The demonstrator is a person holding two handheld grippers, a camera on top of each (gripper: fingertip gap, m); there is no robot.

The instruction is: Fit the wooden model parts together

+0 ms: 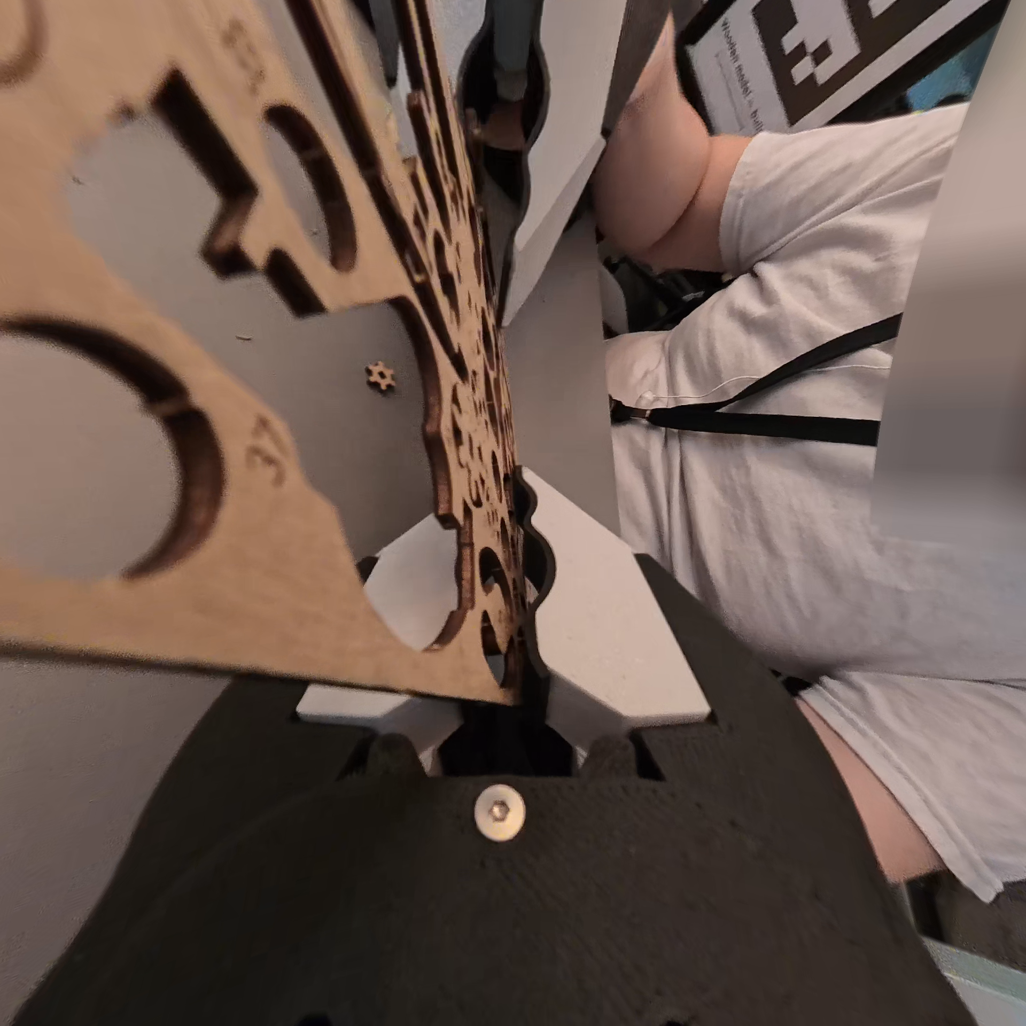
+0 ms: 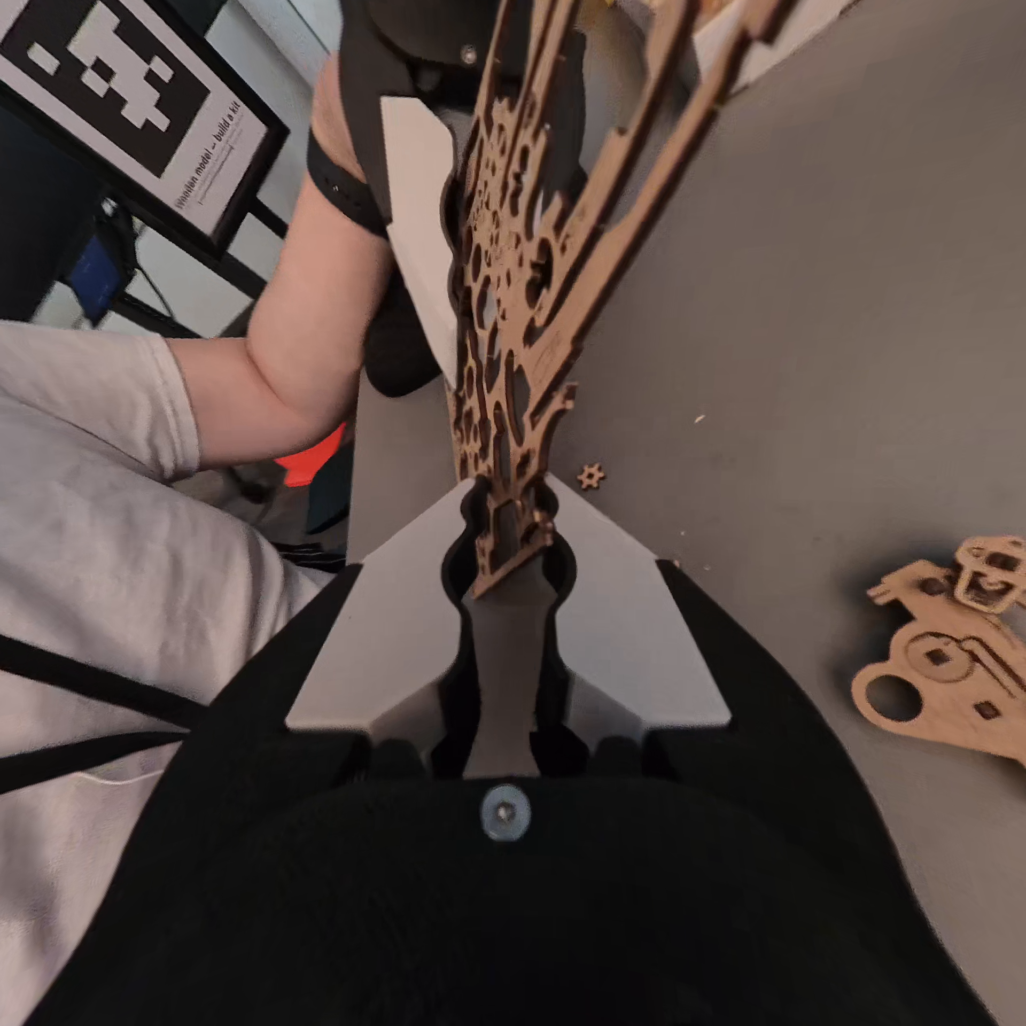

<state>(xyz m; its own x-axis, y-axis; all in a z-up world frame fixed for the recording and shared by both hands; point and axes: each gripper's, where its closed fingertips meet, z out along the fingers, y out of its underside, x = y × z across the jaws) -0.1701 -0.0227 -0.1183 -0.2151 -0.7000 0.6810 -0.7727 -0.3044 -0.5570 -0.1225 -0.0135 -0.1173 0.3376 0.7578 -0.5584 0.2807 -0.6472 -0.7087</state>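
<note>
A laser-cut wooden parts sheet [image 1: 166, 555] with many cut-outs is held in the air between both grippers. My left gripper [image 1: 499, 533] is shut on one end of it, and its left finger is mostly hidden behind the wood. A densely cut sheet [image 1: 477, 388] runs edge-on away from the fingers. In the right wrist view my right gripper [image 2: 511, 499] is shut on the narrow end of the same wooden sheet [image 2: 499, 311]. The left gripper [image 2: 422, 222] clamps it farther along. The right gripper [image 1: 499, 111] shows at the top of the left wrist view.
A small wooden gear [image 2: 591, 476] lies on the grey table [image 2: 833, 333]; it also shows in the left wrist view [image 1: 380, 378]. An assembled wooden part [image 2: 955, 655] lies at the right. A person in a white shirt [image 1: 777, 499] sits close by. A framed marker sign [image 2: 139, 111] stands behind.
</note>
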